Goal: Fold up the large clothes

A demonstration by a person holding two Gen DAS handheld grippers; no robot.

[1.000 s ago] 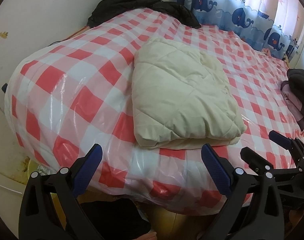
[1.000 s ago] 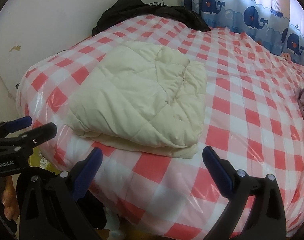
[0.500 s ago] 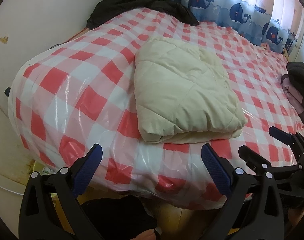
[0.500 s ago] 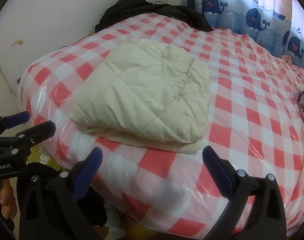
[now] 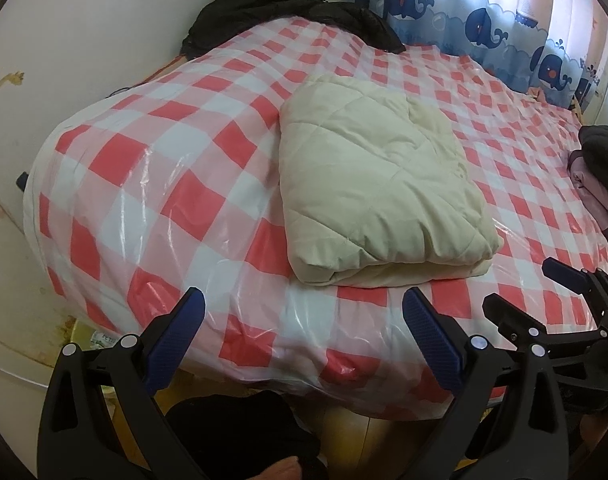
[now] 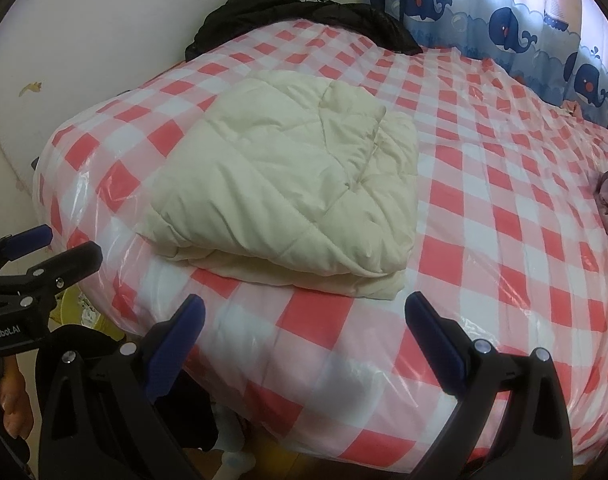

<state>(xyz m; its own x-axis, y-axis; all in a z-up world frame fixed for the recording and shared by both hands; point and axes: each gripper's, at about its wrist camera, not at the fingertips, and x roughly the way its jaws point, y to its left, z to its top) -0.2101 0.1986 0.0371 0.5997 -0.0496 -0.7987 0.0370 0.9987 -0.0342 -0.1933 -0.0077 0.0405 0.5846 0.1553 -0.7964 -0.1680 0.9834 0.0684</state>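
- A cream quilted garment [image 5: 377, 196] lies folded into a thick, roughly rectangular bundle on the bed [image 5: 152, 184], near the edge closest to the cameras.
- The bundle's layered, folded edge faces the near side of the bed; its top surface is puffy and creased, with stitched quilting lines across it.
- The bed is covered by a glossy plastic sheet in a pink-and-white check, which wrinkles and shines over the rounded corner at the left.
- The left gripper [image 5: 304, 328] hovers just off the near edge of the bed, its blue-padded fingers spread wide with nothing between them and not touching the garment.
- The right gripper [image 6: 304, 330] is held in the same way, fingers wide apart and empty, pointing at the bundle from a little further right.
- Each gripper shows in the other's view: the right one at the right edge of the left wrist view, the left one at the left edge of the right wrist view, so the two sit side by side, close but apart.
- A heap of dark clothing [image 5: 288, 12] lies at the far corner of the bed against the wall.
- A curtain [image 5: 479, 20] printed with blue whales hangs along the far right side.
- More dark and pinkish clothes [image 5: 599, 176] rest at the bed's right edge.
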